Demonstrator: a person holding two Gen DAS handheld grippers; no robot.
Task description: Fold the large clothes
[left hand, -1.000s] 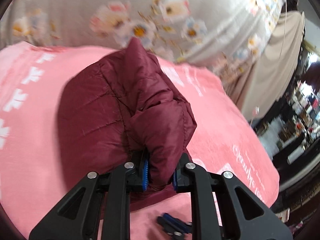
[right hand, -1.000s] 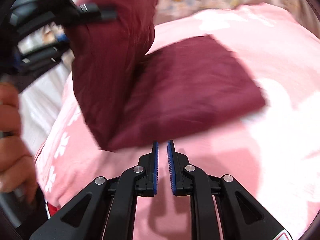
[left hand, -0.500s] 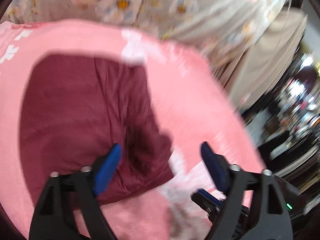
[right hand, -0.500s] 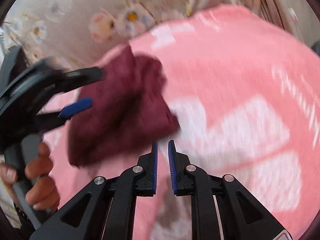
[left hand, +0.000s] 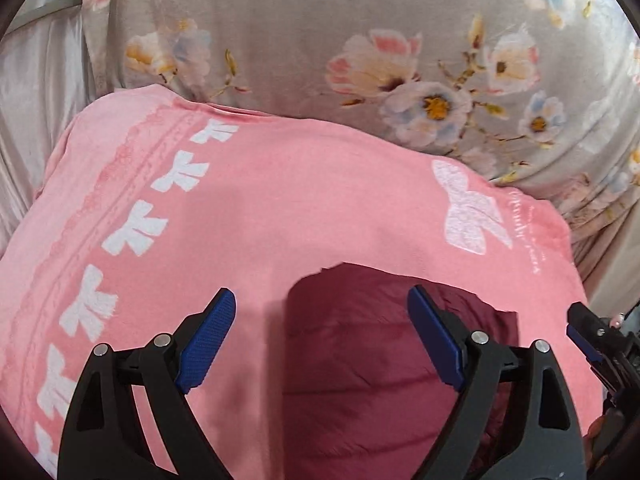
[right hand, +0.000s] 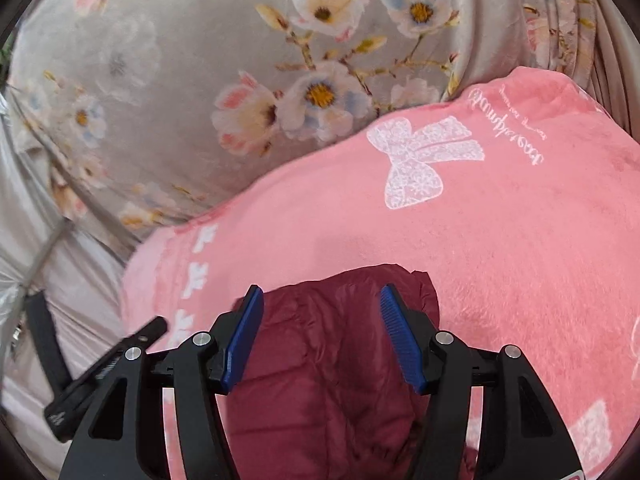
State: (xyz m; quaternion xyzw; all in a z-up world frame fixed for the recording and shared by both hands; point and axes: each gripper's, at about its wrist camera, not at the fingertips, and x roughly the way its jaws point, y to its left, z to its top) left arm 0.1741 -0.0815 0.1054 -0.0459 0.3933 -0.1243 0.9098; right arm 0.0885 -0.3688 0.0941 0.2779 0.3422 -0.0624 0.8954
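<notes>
A folded maroon quilted jacket (left hand: 360, 364) lies on a pink blanket (left hand: 280, 200) with white bows. My left gripper (left hand: 320, 340) is open and empty, its jaws wide apart over the jacket's left part. In the right wrist view the same jacket (right hand: 324, 360) lies below my right gripper (right hand: 320, 336), which is open and empty, with the folded bundle showing between its jaws. The right gripper's tip (left hand: 592, 340) shows at the left wrist view's right edge, and the left gripper's finger (right hand: 108, 364) at the right wrist view's lower left.
A grey floral cover (left hand: 360, 40) rises behind the blanket, also in the right wrist view (right hand: 200, 80). Pale satin fabric (right hand: 48, 280) lies to the left of the blanket's edge.
My left gripper let go of the jacket and opened wide. The jacket dropped into a flat folded bundle. My right gripper opened from shut. Both views swung toward the floral cover.
</notes>
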